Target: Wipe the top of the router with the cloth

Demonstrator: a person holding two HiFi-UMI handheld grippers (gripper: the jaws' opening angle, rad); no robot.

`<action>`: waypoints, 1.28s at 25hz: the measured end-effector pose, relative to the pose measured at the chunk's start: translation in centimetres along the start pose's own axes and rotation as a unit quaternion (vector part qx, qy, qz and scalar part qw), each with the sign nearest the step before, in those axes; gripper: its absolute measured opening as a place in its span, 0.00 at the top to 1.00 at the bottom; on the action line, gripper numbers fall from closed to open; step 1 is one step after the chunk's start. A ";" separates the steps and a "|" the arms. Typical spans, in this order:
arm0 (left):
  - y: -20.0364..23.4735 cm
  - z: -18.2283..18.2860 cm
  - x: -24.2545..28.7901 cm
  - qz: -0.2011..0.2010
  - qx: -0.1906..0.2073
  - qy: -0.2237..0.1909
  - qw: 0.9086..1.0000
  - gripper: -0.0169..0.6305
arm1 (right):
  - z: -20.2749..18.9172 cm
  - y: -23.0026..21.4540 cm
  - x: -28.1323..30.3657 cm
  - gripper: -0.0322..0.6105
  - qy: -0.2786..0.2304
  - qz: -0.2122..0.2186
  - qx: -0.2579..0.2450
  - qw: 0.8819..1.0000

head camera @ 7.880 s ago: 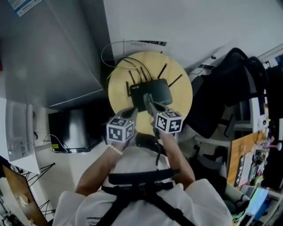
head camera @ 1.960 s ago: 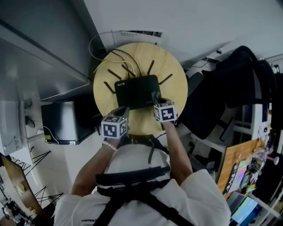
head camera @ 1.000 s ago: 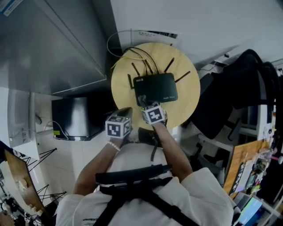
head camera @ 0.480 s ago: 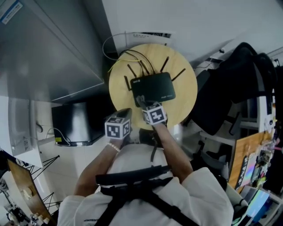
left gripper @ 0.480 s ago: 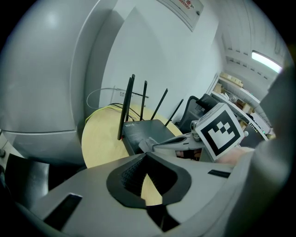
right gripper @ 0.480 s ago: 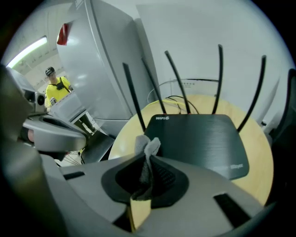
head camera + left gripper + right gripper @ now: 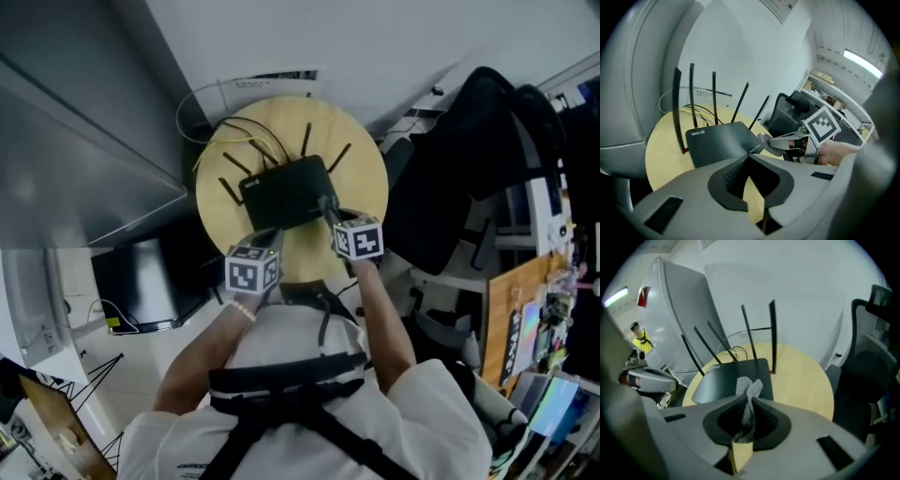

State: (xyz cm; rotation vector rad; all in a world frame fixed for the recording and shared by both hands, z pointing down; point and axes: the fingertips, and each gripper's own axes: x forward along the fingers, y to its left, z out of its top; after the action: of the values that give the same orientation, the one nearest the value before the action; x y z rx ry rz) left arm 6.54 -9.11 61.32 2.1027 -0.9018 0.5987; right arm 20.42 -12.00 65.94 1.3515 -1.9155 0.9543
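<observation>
A black router [image 7: 286,192] with several upright antennas sits on a round wooden table [image 7: 361,178]. My right gripper [image 7: 328,204] is at the router's near right corner, shut on a small grey cloth [image 7: 749,392] that sticks up between its jaws and reaches over the router's top [image 7: 731,376]. In the left gripper view, the cloth [image 7: 764,142] touches the router's [image 7: 719,140] right edge. My left gripper [image 7: 270,232] hangs just off the router's near left edge, its jaws shut together [image 7: 747,158] with nothing in them.
Yellow and black cables [image 7: 244,131] run from the router's back off the table's far edge. A tall grey cabinet [image 7: 75,122] stands at the left, with a black box [image 7: 141,281] below it. A black office chair [image 7: 450,187] crowds the table's right side.
The right gripper with the cloth has slid from the router's near left part to its near right corner. The left gripper has kept its place by the near edge.
</observation>
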 end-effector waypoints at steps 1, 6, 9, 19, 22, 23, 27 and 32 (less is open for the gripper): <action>-0.5 0.3 0.6 -0.003 0.002 0.001 1.000 0.98 | 0.1 -1.1 -0.2 0.89 -0.002 -0.005 0.005 1.000; -2.4 1.6 3.2 -0.009 0.009 0.004 1.000 0.98 | 1.1 -5.6 0.2 0.89 0.000 -0.010 0.013 1.000; -2.9 2.3 4.2 -0.003 0.004 0.002 1.000 0.98 | 1.9 -7.3 1.4 0.89 0.007 0.005 0.006 1.000; -2.5 2.8 5.5 0.032 -0.029 -0.008 0.999 0.98 | 2.3 -8.6 7.4 0.89 0.074 0.107 0.016 0.991; -1.7 2.6 5.3 0.044 -0.039 -0.007 0.998 0.98 | 2.2 -8.5 8.7 0.89 0.083 0.138 0.048 0.986; -1.4 2.6 5.2 0.048 -0.042 -0.007 0.998 0.98 | 2.1 -8.5 9.0 0.89 0.088 0.144 0.052 0.984; -0.7 2.6 4.9 0.057 -0.049 -0.008 0.997 0.98 | 2.0 -8.5 9.5 0.89 0.094 0.153 0.049 0.983; -0.6 2.3 4.8 0.051 -0.051 -0.005 0.997 0.98 | 1.2 -8.2 8.5 0.89 0.091 0.155 0.053 0.982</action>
State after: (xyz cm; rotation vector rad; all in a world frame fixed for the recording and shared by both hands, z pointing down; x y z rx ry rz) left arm 10.41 -12.60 62.78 1.9794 -1.0301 0.5827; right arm 25.62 -19.25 73.82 0.9976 -1.9892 1.3003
